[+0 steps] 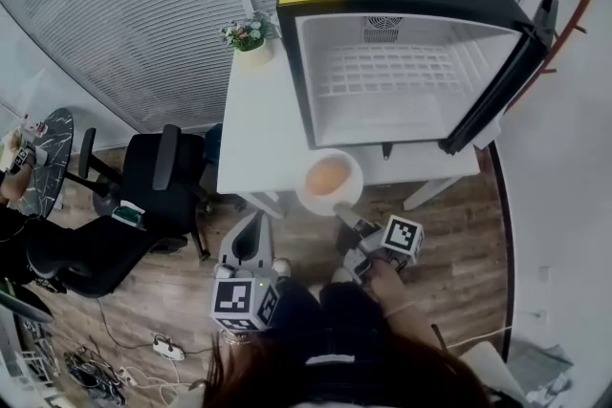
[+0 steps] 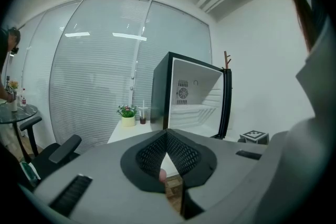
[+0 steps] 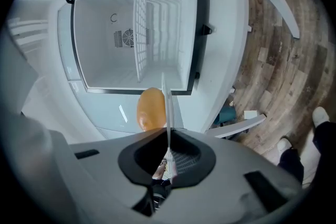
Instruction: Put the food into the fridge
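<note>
Plate w/ food up in front of the open fridge, R jaws on the rim.

R gripper (image 1: 346, 217) is clenched on the thin rim of the white plate (image 1: 308, 198). Rounded orange-brown food (image 1: 328, 175) sits loose on it, just short of the fridge (image 1: 402, 81) mouth, over the bench (image 1: 251, 143) front edge. L gripper (image 1: 256, 225) hangs low beside it, jaws pinched together, nothing in them. Handling, my read: plate is stiff, light, prob. brittle. A one-sided rim grip lets it droop, and the food looks smooth enough to roll off, so keep it level. Fridge is white inside w/ a wire shelf, door swung wide right. White bench, wood floor (image 1: 459, 244), office chair (image 1: 143, 191) off left, blinds behind.
</note>
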Demonstrator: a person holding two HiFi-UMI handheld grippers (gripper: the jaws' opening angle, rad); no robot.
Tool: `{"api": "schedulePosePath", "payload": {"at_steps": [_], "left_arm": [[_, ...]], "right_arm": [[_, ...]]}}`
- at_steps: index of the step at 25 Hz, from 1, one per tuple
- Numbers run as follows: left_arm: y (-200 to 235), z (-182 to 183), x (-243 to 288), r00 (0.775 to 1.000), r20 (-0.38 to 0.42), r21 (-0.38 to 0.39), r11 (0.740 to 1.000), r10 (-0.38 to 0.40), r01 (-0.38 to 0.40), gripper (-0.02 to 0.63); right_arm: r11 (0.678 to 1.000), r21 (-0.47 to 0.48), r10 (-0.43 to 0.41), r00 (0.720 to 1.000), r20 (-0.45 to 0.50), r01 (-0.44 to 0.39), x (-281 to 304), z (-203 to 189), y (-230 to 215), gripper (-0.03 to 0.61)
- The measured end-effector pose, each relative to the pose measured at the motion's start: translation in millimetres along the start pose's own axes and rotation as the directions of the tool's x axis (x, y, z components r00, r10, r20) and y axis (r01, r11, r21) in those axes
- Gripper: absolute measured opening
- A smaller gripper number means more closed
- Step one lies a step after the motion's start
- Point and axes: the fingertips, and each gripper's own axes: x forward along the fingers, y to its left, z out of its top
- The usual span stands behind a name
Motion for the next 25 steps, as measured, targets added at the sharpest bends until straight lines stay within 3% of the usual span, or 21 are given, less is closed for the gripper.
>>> {"api": "schedulePosePath", "payload": {"at_steps": [12, 25], "left_arm": [[-25.7, 3.9, 3.9, 1.000, -0.004, -0.004, 1.000, 0.018, -0.018, 0.000], [-26.9, 20.0, 50.6, 0.998, 0.005, 0.014, 0.998, -0.065, 0.065, 0.000]], "right_arm": [[1.000, -0.001, 0.011, 0.999, 0.033, -0.011, -27.9, 32.2, 2.4, 0.011], [1.000, 0.013, 0.025, 0.994, 0.110, -0.027, -36.2, 56.2, 16.7, 0.011]]}}
